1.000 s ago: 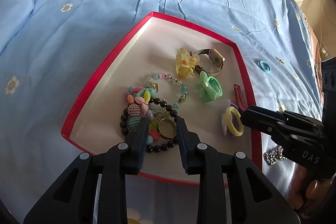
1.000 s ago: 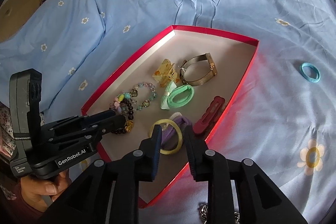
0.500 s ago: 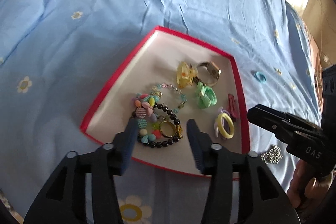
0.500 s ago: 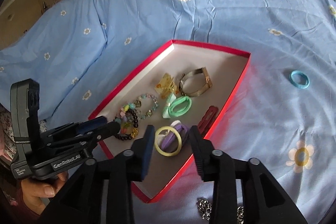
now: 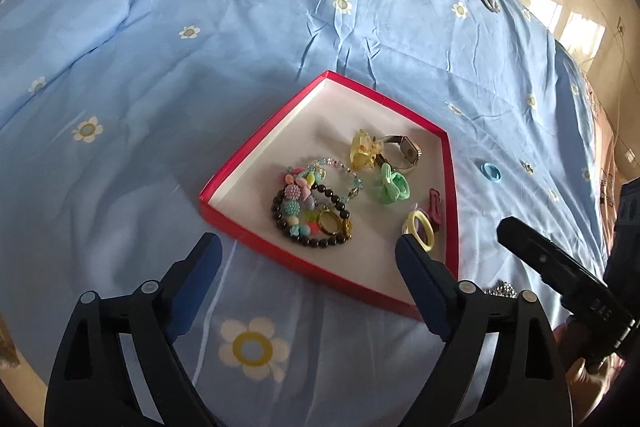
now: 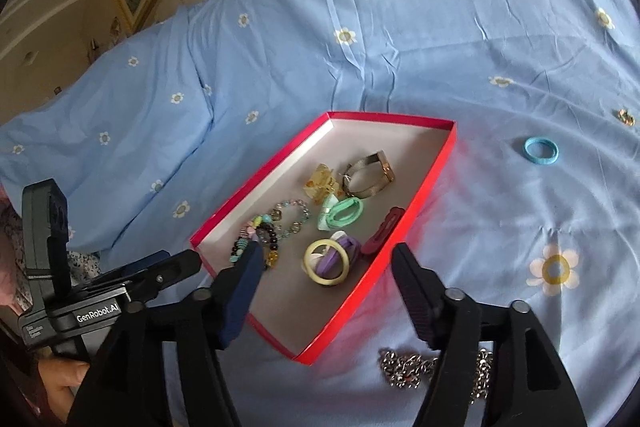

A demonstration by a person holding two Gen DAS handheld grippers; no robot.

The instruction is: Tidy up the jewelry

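Opening both tongs, left gripper [image 5: 308, 251] and right gripper [image 6: 326, 267], nothing between them. Red tray [image 6: 224, 211] holds most jewelry; I judge next: silver chain [image 6: 404, 367] just outside tray's near corner.

Left tongs [image 5: 308, 255] and right tongs [image 6: 326, 259] both opening, empty.

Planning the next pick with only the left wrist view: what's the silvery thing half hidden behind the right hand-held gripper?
Observer: A silver metal link chain, heaped on the blue flowered bedspread just outside the shallow red cardboard box, by its near corner.
Operator: Is that hand-held gripper holding anything?
Observer: No. The right hand-held gripper has its jaws opening and grips nothing.
Operator: What's under the pale yellow plastic ring?
Observer: A purple hair tie lies beneath it.
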